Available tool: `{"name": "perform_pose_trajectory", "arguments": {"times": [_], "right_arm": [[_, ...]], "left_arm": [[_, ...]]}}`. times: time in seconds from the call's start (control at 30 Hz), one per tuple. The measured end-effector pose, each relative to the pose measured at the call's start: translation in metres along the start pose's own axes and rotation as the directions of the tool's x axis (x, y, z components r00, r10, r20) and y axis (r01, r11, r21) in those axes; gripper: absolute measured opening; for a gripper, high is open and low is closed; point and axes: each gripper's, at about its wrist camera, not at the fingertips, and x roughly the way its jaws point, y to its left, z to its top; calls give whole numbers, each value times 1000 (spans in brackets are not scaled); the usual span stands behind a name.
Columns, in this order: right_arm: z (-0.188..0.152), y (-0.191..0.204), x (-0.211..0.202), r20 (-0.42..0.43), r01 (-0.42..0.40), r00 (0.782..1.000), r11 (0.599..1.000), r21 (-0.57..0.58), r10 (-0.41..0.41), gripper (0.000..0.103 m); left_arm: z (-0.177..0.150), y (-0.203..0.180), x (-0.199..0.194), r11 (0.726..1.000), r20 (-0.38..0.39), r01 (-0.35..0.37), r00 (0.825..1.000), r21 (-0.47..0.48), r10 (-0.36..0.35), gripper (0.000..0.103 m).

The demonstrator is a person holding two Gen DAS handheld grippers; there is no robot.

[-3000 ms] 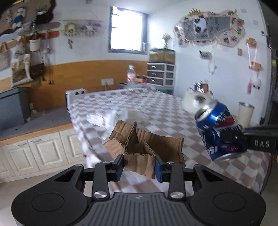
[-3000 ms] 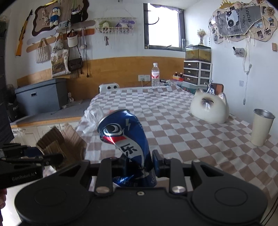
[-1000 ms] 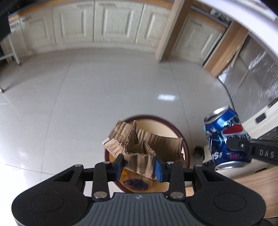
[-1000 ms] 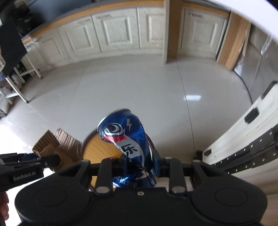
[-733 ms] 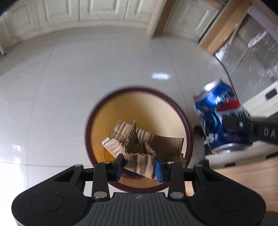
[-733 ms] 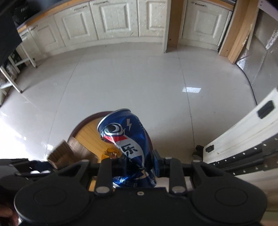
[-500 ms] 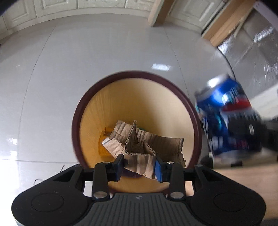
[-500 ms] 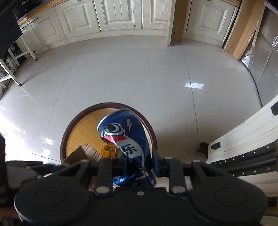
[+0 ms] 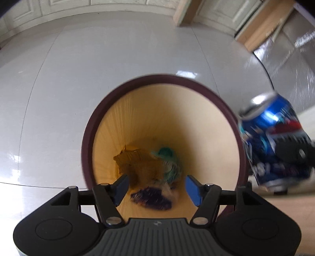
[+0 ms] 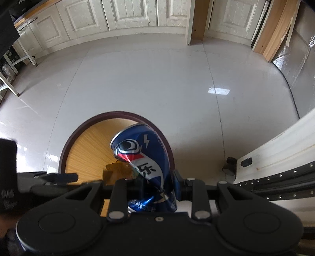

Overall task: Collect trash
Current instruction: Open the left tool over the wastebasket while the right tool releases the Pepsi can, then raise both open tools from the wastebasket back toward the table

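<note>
A round trash bin (image 9: 94,126) with a dark rim and tan inside stands on the floor right below me. My left gripper (image 9: 156,188) is open and empty above its mouth. A piece of brown cardboard (image 9: 137,163) lies at the bottom with green and purple scraps. My right gripper (image 10: 157,183) is shut on a dented blue Pepsi can (image 10: 145,157) above the bin's right rim (image 10: 86,124). The can (image 9: 275,141) shows blurred at the right of the left wrist view. The left gripper (image 10: 49,178) shows at the left of the right wrist view.
Glossy grey tile floor (image 10: 147,78) surrounds the bin. White cabinet doors (image 10: 128,13) and a wooden post (image 10: 196,21) stand at the far side. A white panel with a caster (image 10: 275,157) is at the right.
My left gripper has opened and the cardboard has dropped into the bin. Both grippers have come lower over the bin. The right gripper still holds the can.
</note>
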Motion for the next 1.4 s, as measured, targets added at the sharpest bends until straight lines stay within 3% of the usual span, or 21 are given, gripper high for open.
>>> {"name": "perform_pose_trajectory", "arguments": {"times": [0.23, 0.4, 0.43, 0.47, 0.53, 0.77, 1.1, 1.4], "right_arm": [[2, 10, 22, -34, -34, 999, 999, -22, 34, 29], [16, 25, 29, 12, -53, 998, 997, -62, 54, 30], [20, 27, 30, 32, -62, 997, 997, -56, 64, 36], [24, 28, 31, 47, -69, 996, 996, -54, 71, 52], [30, 29, 31, 67, -50, 996, 997, -57, 53, 66], [18, 24, 35, 14, -24, 1000, 997, -78, 26, 65], [-2, 17, 27, -33, -58, 998, 995, -76, 56, 66], [-12, 4, 2, -8, -74, 997, 996, -48, 74, 79]], "left_arm": [[-13, 3, -16, 1000, 3, 4, 1000, 25, -4, 72], [-11, 6, -21, 1000, 11, 0, 1000, 26, 0, 76], [-10, 7, -22, 1000, 11, -4, 1000, 26, 4, 79], [-10, 8, -22, 1000, 12, -8, 1000, 24, 8, 81], [-9, 10, -22, 1000, 10, -12, 1000, 22, 12, 82], [-9, 13, -23, 1000, -4, -23, 1000, 11, 23, 85], [-8, 11, -38, 999, 6, -44, 999, 16, 44, 92], [-10, 6, -62, 997, 25, -78, 997, 3, 78, 100]]}}
